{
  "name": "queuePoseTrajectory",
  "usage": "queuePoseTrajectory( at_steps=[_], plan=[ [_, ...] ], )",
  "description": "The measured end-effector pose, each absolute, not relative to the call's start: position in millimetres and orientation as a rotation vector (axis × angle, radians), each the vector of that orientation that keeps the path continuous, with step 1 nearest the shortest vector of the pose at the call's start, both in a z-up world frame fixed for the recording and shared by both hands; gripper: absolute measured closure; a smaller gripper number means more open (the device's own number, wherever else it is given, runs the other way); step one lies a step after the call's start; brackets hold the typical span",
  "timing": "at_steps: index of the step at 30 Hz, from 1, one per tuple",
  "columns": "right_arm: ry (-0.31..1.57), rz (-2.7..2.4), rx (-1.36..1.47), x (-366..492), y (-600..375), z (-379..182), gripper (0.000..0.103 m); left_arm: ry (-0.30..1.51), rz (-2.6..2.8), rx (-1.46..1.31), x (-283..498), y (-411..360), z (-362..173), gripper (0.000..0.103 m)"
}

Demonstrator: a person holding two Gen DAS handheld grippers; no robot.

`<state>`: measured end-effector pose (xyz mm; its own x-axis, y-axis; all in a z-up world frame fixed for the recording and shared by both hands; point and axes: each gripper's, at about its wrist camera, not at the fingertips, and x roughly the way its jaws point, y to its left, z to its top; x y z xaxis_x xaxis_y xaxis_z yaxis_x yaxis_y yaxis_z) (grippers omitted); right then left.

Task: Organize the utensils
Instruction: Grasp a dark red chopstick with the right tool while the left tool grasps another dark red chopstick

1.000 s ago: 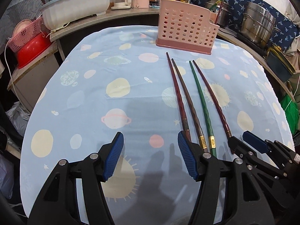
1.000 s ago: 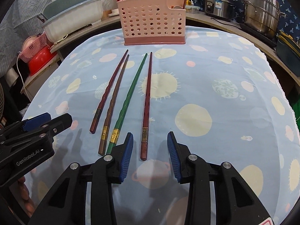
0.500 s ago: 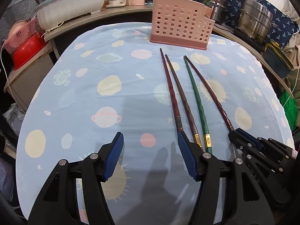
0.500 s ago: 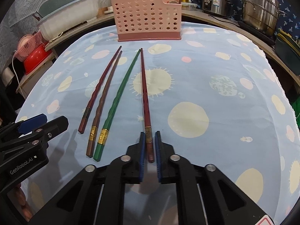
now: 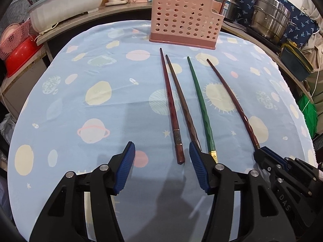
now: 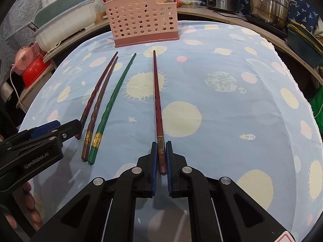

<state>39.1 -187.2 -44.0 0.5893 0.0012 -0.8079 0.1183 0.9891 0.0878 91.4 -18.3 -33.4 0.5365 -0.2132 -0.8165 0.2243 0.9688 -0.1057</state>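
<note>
Right wrist: one chopstick clamped, three left lying

Right wrist view shows the right gripper (image 6: 161, 157) with its blue fingers (image 6: 153, 161) pinched onto the thick end of a dark red chopstick (image 6: 156, 92), whose tip reaches toward the pink utensil basket (image 6: 143, 24) at the far edge of the table (image 6: 222, 111). To its left lie three more on the planet-print cloth: a green chopstick (image 6: 115, 100), a brown chopstick (image 6: 100, 102) just beside it, and a reddish chopstick (image 6: 94, 94).

From the left wrist view, the left gripper (image 5: 161, 165) stands about half apart, its jaws having just been closing. The end of the reddish one lies between the fingers (image 5: 125, 165), unpressed. The right-hand finger covers the brown chopstick's end. Whether the clamped stick has left the cloth is hard to tell.
</note>
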Motion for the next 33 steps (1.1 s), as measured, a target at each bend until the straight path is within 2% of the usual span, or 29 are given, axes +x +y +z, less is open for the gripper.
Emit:
queuePoseTrajectory(
  at_steps=[6, 10, 14, 18, 21, 33],
  plan=[
    [0.938, -0.068, 0.139, 39.2, -187.5, -44.2, 0.095, 0.973, -0.251, 0.024, 98.1, -21.7, -38.6, 0.055],
    [0.938, -0.068, 0.138, 39.2, -187.4, -44.2, 0.095, 0.965, -0.248, 0.036, 100.7, -23.8, -39.6, 0.062],
    [0.939, -0.068, 0.139, 38.8, -187.5, -44.0, 0.095, 0.961, -0.244, 0.048, 100.2, -23.5, -39.7, 0.073],
    [0.94, -0.068, 0.14, 38.5, -187.1, -43.7, 0.095, 0.97, -0.254, 0.033, 98.7, -18.6, -38.9, 0.089],
    [0.939, -0.067, 0.139, 38.3, -187.2, -43.3, 0.095, 0.98, -0.261, 0.021, 96.1, -14.5, -37.6, 0.095],
    [0.909, -0.057, 0.14, 18.5, -185.4, -30.2, 0.096, 0.965, -0.269, 0.001, 77.0, -5.2, -23.1, 0.096]
  ],
)
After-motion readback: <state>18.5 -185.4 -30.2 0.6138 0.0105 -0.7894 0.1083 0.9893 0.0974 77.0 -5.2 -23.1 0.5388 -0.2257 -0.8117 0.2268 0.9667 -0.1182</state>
